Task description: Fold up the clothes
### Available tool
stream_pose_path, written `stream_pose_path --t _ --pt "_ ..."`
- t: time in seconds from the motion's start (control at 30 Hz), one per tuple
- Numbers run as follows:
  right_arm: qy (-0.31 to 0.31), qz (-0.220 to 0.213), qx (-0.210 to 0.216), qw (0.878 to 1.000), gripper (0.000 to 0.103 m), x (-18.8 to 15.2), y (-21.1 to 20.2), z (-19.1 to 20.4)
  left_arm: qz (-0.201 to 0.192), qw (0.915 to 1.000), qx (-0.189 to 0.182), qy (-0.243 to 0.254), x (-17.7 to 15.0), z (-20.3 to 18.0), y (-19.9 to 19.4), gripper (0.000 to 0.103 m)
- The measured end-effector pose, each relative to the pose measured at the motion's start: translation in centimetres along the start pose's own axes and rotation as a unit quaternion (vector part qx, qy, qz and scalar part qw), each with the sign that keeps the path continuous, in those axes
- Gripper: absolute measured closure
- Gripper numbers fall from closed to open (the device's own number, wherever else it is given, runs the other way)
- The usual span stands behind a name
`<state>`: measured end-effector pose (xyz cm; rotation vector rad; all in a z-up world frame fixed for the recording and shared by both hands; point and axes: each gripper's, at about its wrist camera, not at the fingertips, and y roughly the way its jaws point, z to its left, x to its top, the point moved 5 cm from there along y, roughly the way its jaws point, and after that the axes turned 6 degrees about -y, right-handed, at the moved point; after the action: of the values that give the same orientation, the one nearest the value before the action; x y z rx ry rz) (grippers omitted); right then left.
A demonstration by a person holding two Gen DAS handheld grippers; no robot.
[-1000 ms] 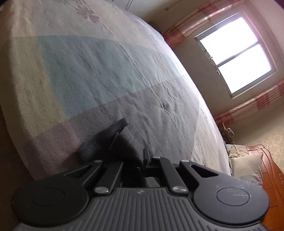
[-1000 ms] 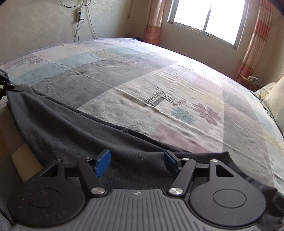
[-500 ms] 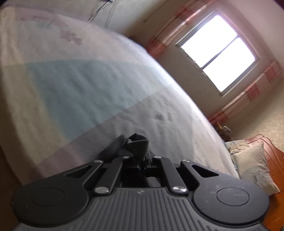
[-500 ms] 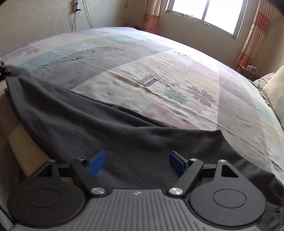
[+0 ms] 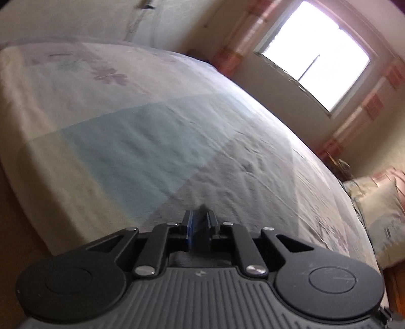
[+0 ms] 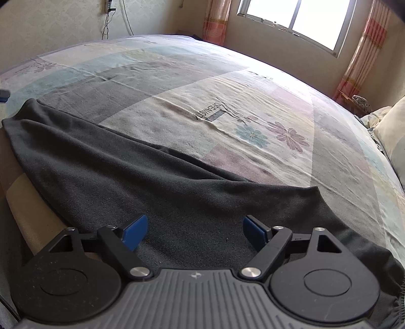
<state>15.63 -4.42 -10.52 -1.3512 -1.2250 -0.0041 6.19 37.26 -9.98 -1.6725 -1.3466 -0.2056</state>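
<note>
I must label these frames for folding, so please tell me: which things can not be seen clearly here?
- Dark garment: right wrist view, near hem hidden by right gripper; kind unclear.
- Left gripper: left wrist view blurred; jaws opening, dark fabric between them, contact unclear.
- Bedsheet lettering: too small.

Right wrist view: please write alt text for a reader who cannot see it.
The right gripper hovers with its blue-padded jaws wide apart, nothing between them, over a dark grey garment spread along the near edge of a bed. Beyond lies a patchwork bedsheet with flower prints, a window with striped curtains, and a pillow at right.
</note>
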Motion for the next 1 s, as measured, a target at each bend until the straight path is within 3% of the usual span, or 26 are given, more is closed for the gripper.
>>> stream_pose_path --t 0.1,0.17,0.27,0.33,0.43,0.53,0.67,0.7,0.73,0.8,0.93,1.0 --pt "0.003 -0.002 0.002 1.000 0.017 0.0 -0.1 0.0 0.059 0.9886 -0.054 0.127 -1.6 -6.0 3.2 0.071" --pt "0.001 -0.001 -0.002 1.000 0.017 -0.1 -0.1 0.0 0.093 0.9698 -0.074 0.213 -3.3 -9.6 5.4 0.071" --pt "0.005 0.002 -0.006 1.000 0.017 -0.3 -0.2 -0.3 0.106 0.9380 -0.087 0.318 -5.7 -13.3 7.8 0.071" --pt "0.009 0.003 -0.007 1.000 0.017 -0.4 -0.2 -0.5 0.138 0.9247 -0.108 0.338 -6.9 -14.4 9.1 0.071" --pt "0.012 0.005 -0.011 1.000 0.017 -0.7 -0.2 -1.0 0.158 0.9028 -0.106 0.385 -8.0 -14.9 11.1 0.069" --pt "0.019 0.007 -0.012 1.000 0.017 -0.9 0.1 -1.5 0.177 0.8821 -0.103 0.424 -8.6 -15.0 11.6 0.058" --pt "0.028 0.013 -0.009 0.999 0.017 -1.2 0.6 -1.7 0.188 0.8614 -0.097 0.462 -9.3 -15.4 11.3 0.060" --pt "0.026 0.013 -0.008 1.000 0.017 -1.3 0.7 -1.6 0.187 0.8557 -0.094 0.473 -9.6 -15.6 11.1 0.065" --pt "0.025 0.014 -0.007 1.000 0.017 -1.3 0.8 -1.5 0.186 0.8525 -0.093 0.479 -9.8 -15.6 10.8 0.074" --pt "0.023 0.016 -0.005 1.000 0.017 -1.4 1.0 -1.4 0.186 0.8469 -0.091 0.490 -10.4 -15.7 10.3 0.076" --pt "0.021 0.016 -0.002 1.000 0.017 -1.4 1.1 -1.1 0.177 0.8555 -0.093 0.478 -10.7 -15.6 9.9 0.095" --pt "0.018 0.014 -0.003 1.000 0.017 -1.3 1.1 -0.9 0.163 0.8582 -0.086 0.479 -10.7 -15.8 9.6 0.097"
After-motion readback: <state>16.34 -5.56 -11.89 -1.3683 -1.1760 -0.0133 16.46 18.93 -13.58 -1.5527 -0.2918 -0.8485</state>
